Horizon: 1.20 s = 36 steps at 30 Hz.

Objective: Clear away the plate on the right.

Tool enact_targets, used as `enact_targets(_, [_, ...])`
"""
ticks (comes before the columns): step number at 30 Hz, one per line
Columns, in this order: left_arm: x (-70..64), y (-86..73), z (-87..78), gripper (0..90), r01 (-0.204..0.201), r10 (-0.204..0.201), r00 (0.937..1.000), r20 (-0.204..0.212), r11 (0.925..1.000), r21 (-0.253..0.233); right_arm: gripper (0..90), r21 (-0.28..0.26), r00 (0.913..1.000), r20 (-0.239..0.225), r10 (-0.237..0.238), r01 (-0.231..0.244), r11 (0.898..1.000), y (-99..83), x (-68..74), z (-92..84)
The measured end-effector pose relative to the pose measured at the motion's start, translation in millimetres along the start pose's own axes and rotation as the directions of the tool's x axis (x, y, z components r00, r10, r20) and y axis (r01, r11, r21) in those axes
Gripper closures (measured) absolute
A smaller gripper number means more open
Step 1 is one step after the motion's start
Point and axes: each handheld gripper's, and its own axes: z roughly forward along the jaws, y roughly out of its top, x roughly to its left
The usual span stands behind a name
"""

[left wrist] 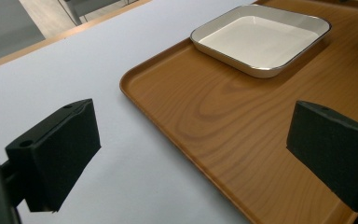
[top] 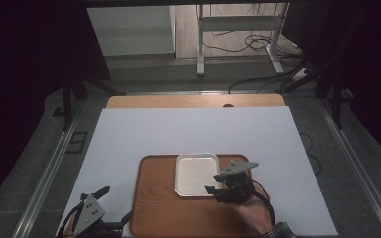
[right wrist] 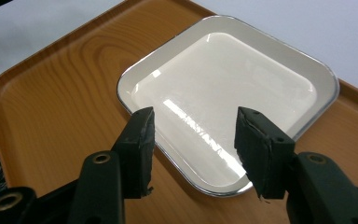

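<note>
**Dish set on the tray, right jaws parted over its rim**

High view: a white square dish lies flat on the far middle of a wooden tray, which rests on the white sheet covering the counter. The right hand-held gripper sits at the dish's near right corner, the person's hand behind it. The left hand-held gripper waits at the near left, just beside the tray's left edge and well apart from the dish.

Left gripper view: the left hand-held gripper stands wide open with nothing between its jaws; one jaw is over the white sheet, the other over the tray. The dish sits farther along the tray, untouched by this gripper.

Right gripper view: the right hand-held gripper is about half open and straddles the near edge of the dish. Its pads do not appear to press on the rim, so I judge the dish is not gripped. The dish looks empty and level on the tray.

Judged from this, the placing of the dish on the tray looks done. What seems left is drawing the right gripper clear.
</note>
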Motion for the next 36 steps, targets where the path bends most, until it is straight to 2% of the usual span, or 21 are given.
enact_targets(6, [0.2, 0.0, 0.0, 2.3, 0.002, -0.002, 1.0000, 0.000, 1.0000, 0.000, 41.7, -0.027, 0.9998, 0.018, 0.012, -0.011, 1.000, -2.0, -4.5, -5.7])
enact_targets(16, [0.4, -0.1, -0.2, 2.4, 0.004, -0.004, 1.0000, 0.001, 1.0000, 0.000, 35.5, -0.033, 0.9993, 0.038, 0.002, -0.001, 0.999, -5.4, -8.3, -10.1])
enact_targets(22, [0.6, -0.3, -0.4, 2.3, 0.005, -0.005, 1.0000, 0.001, 1.0000, 0.000, 29.1, -0.055, 0.9991, 0.043, 0.002, 0.001, 0.998, -5.8, -10.8, -15.2])
enact_targets(29, [0.6, -0.3, -0.4, 2.3, 0.005, -0.005, 1.0000, 0.001, 1.0000, 0.000, 22.7, -0.071, 0.9983, 0.056, -0.018, 0.022, 0.997, -6.1, -10.6, -21.4])
enact_targets(36, [0.7, -0.4, -0.4, 2.4, 0.006, -0.006, 1.0000, 0.001, 1.0000, 0.000, 18.0, -0.065, 0.9969, 0.068, -0.041, 0.045, 0.997, -7.8, -8.8, -26.0])
